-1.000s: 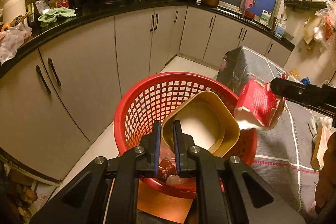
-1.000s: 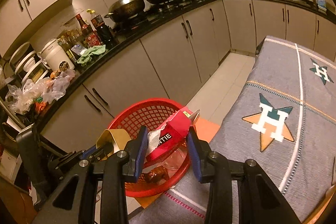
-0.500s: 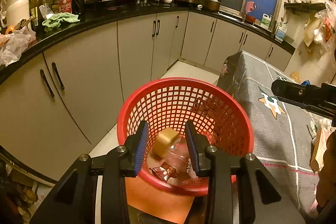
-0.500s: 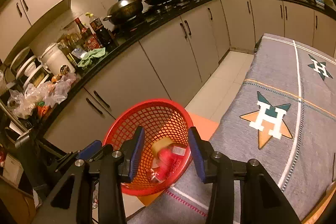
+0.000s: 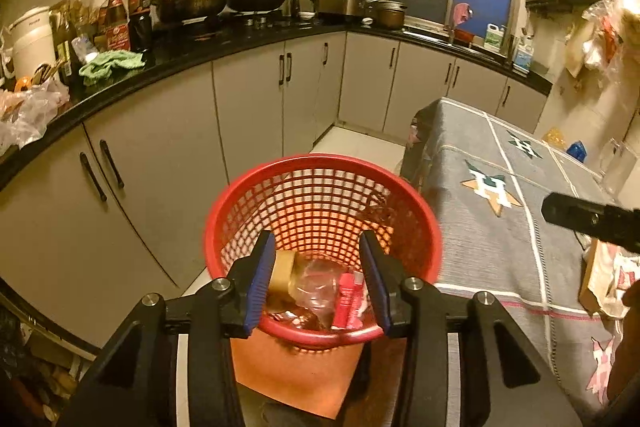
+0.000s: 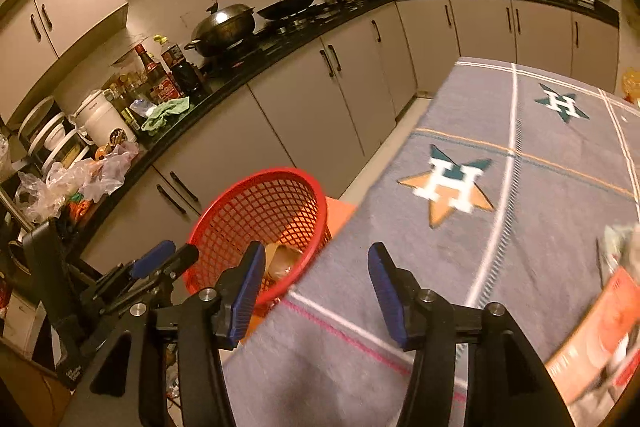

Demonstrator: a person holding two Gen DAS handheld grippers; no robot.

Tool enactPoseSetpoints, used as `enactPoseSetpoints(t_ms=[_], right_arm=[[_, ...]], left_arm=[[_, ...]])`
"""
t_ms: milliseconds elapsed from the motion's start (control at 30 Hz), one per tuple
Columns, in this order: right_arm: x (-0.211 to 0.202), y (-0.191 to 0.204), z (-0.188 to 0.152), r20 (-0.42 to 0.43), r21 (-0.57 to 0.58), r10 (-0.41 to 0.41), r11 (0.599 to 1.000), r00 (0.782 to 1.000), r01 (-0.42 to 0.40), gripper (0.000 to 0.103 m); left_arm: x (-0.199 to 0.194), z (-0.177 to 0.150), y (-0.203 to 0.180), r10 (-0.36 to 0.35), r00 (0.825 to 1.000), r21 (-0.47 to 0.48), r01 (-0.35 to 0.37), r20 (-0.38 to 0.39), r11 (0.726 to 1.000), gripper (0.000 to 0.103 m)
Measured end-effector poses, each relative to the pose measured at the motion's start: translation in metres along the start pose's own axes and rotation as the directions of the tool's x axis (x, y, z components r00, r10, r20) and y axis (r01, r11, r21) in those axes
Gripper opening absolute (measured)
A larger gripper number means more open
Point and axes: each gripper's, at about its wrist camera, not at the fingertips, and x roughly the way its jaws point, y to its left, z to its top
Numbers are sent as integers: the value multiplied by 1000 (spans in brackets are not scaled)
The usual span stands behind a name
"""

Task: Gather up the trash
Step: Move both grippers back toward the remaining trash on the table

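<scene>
We take this as the gap between two pickups: the red mesh basket (image 5: 320, 195) already holds trash, and both tools are empty. Our left gripper (image 5: 320, 283) hangs over the near rim of the basket, its jaws opening with nothing between the pads; what shows in the gap lies down on the basket floor. There we see a tan paper bowl (image 5: 285, 271) at the left, a crumpled clear plastic wrapper (image 5: 318, 283) in the middle and a red carton (image 5: 347, 293) at the right.

Our right gripper (image 6: 316, 287) is to the right of the basket, over the near edge of the grey star-patterned tablecloth (image 6: 500, 187), its jaws opening too and bare of any load.

The next move, in our judgement, calls for swinging toward the litter lying well to the right of the basket, with jaws wide enough to straddle it.

The right wrist view shows that litter best: an orange-and-white flat packet (image 6: 596, 331) at the lower right edge, blurred, so we cannot name it closer. It gives only the bowl inside the basket. The left wrist view alone shows the basket's whole contents, and the orange mat (image 5: 296, 375) under the basket.
</scene>
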Motion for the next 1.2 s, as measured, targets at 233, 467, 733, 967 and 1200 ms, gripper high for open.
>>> enactPoseSetpoints(t_ms=[233,467,733,967,1200], right_arm=[[-43,-15,-28,35,20,9,1000,999,-10,58],[-95,-51,-60,87,93,-1,996,996,-7,58],[-164,-110,-104,146,221,-113,972,983,79,58],[-205,-157,-134,165,350,-181,930,969,114,58],[-214,-174,-145,164,396,-178,913,970,101,58]], left_arm=[[-13,-6,-37,-61,998,50,61,0,997,45],[-18,-13,-84,-120,993,122,122,-22,985,51],[-18,-28,-155,-225,970,228,239,-88,944,58],[-15,-38,-222,-350,915,307,399,-202,864,77],[-6,-57,-276,-335,905,428,420,-262,800,83]])
